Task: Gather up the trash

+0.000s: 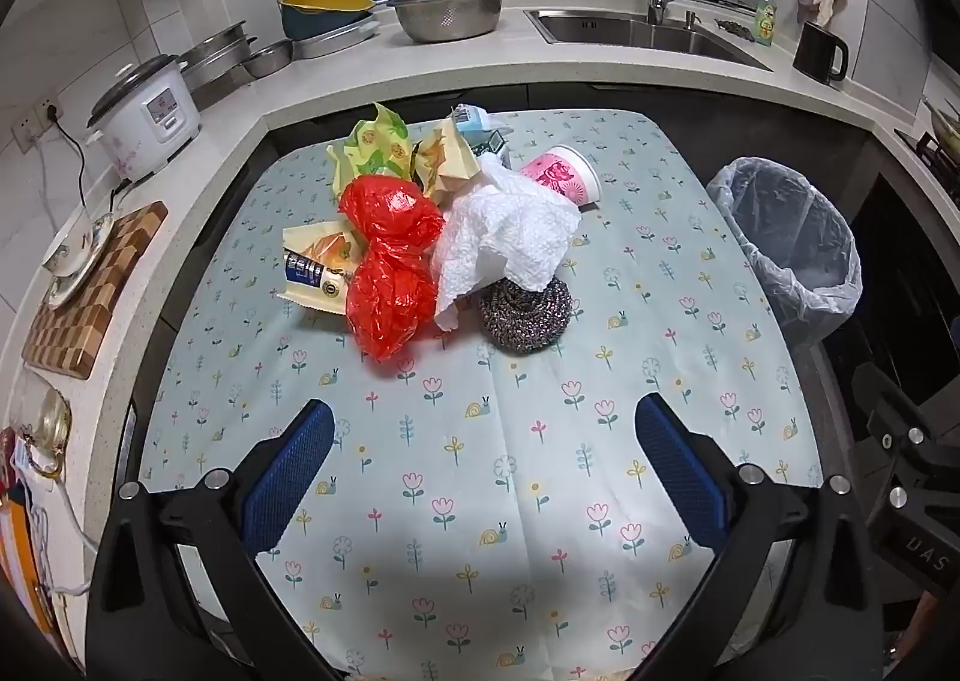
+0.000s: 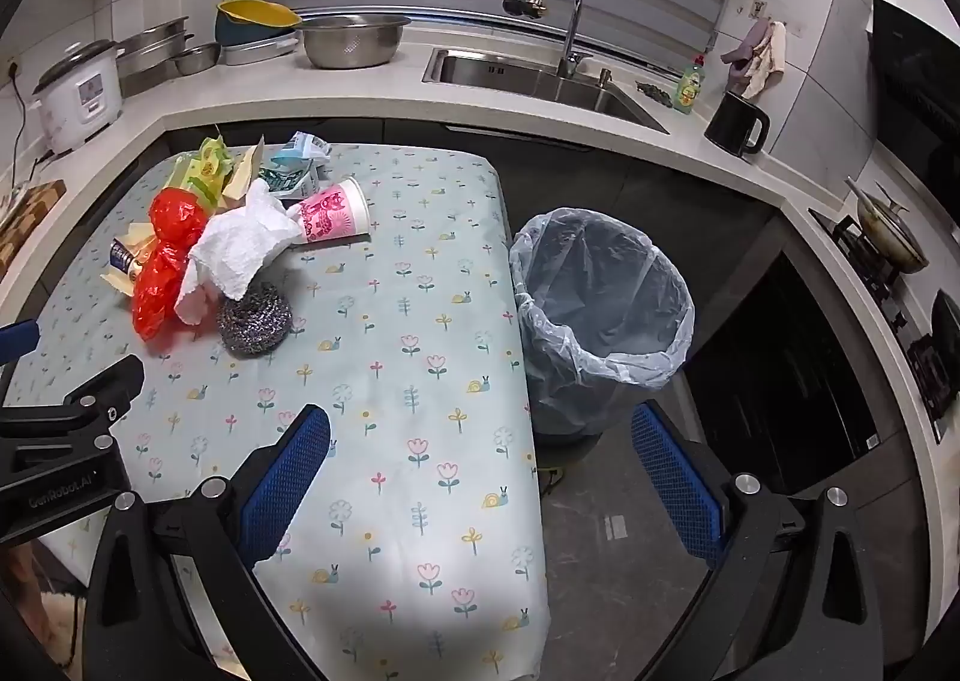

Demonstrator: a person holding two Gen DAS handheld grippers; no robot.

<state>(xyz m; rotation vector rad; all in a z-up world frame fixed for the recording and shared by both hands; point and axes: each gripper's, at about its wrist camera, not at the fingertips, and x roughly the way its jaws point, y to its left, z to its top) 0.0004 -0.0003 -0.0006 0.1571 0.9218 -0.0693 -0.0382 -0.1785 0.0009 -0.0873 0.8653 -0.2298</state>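
Red bag point(image 1: 390, 267), white tissue point(image 1: 504, 237), steel scourer point(image 1: 527, 315), pink cup point(image 1: 564, 174) and wrappers point(image 1: 375, 150) sit heaped at the far middle of the table point(image 1: 480, 501); the lined bin point(image 2: 600, 309) stands on the floor just right of it, seemingly empty. Left gripper point(image 1: 483, 462) and right gripper point(image 2: 480, 471) both hang spread and empty, near side, well short of the heap. Best to start with the scourer, nearest and firm; come in low, straddle it, close squarely; lift clear of the tissue draped on it, then carry it right over the bin.

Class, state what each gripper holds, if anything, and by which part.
Nothing is held. The left gripper and the right gripper are both open and empty.
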